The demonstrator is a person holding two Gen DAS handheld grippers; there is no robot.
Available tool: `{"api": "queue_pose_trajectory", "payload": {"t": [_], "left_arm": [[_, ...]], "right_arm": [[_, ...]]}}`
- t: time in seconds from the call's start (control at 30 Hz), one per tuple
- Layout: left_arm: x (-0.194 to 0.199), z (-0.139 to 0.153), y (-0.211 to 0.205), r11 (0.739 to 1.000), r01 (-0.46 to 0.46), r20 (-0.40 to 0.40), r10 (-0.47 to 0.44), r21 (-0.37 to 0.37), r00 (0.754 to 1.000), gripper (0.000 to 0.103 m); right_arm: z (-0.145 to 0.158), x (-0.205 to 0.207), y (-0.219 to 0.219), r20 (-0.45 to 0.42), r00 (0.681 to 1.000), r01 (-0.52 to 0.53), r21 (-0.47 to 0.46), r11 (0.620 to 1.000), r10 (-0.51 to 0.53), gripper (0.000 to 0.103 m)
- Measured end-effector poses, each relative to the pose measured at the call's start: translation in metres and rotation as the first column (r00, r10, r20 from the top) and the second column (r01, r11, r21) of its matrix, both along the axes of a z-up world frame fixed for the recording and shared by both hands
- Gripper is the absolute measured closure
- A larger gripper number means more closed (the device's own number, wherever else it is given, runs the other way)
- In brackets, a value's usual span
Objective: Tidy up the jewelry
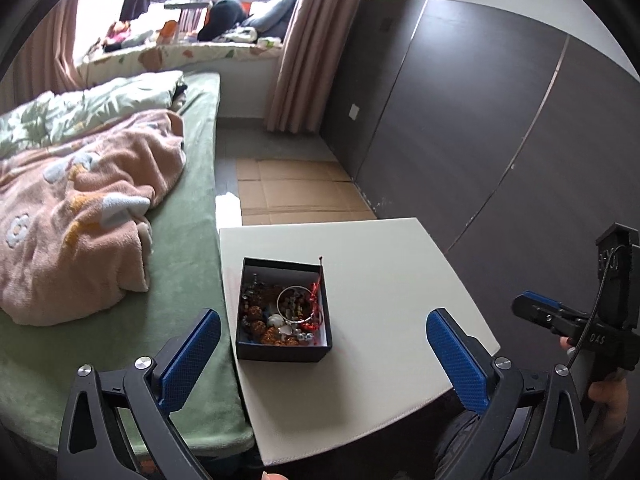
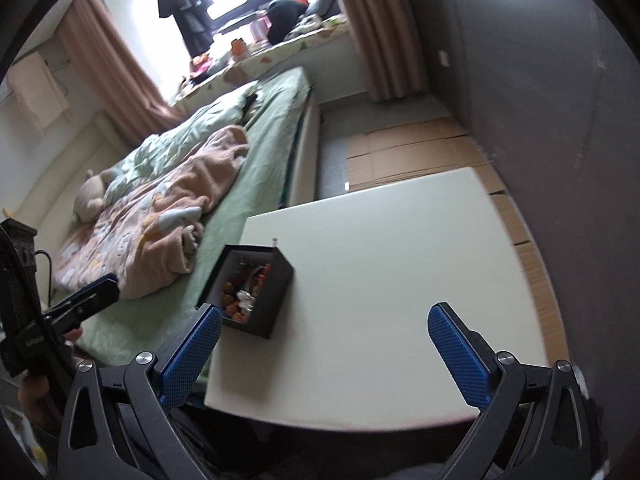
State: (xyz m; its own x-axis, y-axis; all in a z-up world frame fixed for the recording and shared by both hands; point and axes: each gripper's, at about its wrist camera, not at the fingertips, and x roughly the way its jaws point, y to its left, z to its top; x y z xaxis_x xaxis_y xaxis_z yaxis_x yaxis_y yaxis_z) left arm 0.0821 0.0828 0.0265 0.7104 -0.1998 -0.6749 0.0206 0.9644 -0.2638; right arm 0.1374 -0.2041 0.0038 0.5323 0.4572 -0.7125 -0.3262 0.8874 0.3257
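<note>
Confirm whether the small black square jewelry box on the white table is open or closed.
Open: the black square jewelry box has no lid on, leaving a silver bangle and beads exposed inside.

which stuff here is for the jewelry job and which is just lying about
For the job: black box of jewelry, silver bangle inside it, white table.

Lying about: pink blanket, green bed, cardboard on the floor.

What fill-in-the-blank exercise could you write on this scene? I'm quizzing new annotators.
1. The jewelry lies in a small ____ box on the white table.
2. Both the left tool and the right tool have their jaws ____.
3. A silver ____ rests on top of the beads.
4. Left of the table is a ____ with a pink blanket.

Missing: black; open; bangle; bed
</note>
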Motion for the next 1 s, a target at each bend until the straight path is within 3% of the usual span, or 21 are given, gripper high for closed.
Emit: {"api": "queue_pose_trajectory", "payload": {"t": [0.27, 0.73, 0.83, 1.0], "left_arm": [[-0.039, 0.003, -0.013, 0.999, 0.013, 0.057, -0.016, 0.037, 0.998, 0.000], [-0.086, -0.014, -0.032, 0.994, -0.002, 0.092, -0.008, 0.110, 0.996, 0.000], [-0.095, -0.012, -0.031, 0.993, -0.030, 0.135, 0.015, 0.111, 0.991, 0.000], [-0.094, -0.014, -0.025, 0.995, -0.053, 0.132, 0.042, 0.087, 0.990, 0.000]], "right_arm": [[0.006, -0.039, -0.027, 0.055, 0.998, 0.013, 0.009, 1.000, -0.013, 0.000], [-0.002, -0.085, -0.031, 0.095, 0.995, -0.005, -0.024, 1.000, 0.007, 0.000], [-0.002, -0.091, -0.036, 0.109, 0.994, -0.008, 0.015, 1.000, 0.007, 0.000], [-0.003, -0.095, -0.040, 0.131, 0.991, 0.032, 0.042, 0.999, -0.037, 0.000]]}}
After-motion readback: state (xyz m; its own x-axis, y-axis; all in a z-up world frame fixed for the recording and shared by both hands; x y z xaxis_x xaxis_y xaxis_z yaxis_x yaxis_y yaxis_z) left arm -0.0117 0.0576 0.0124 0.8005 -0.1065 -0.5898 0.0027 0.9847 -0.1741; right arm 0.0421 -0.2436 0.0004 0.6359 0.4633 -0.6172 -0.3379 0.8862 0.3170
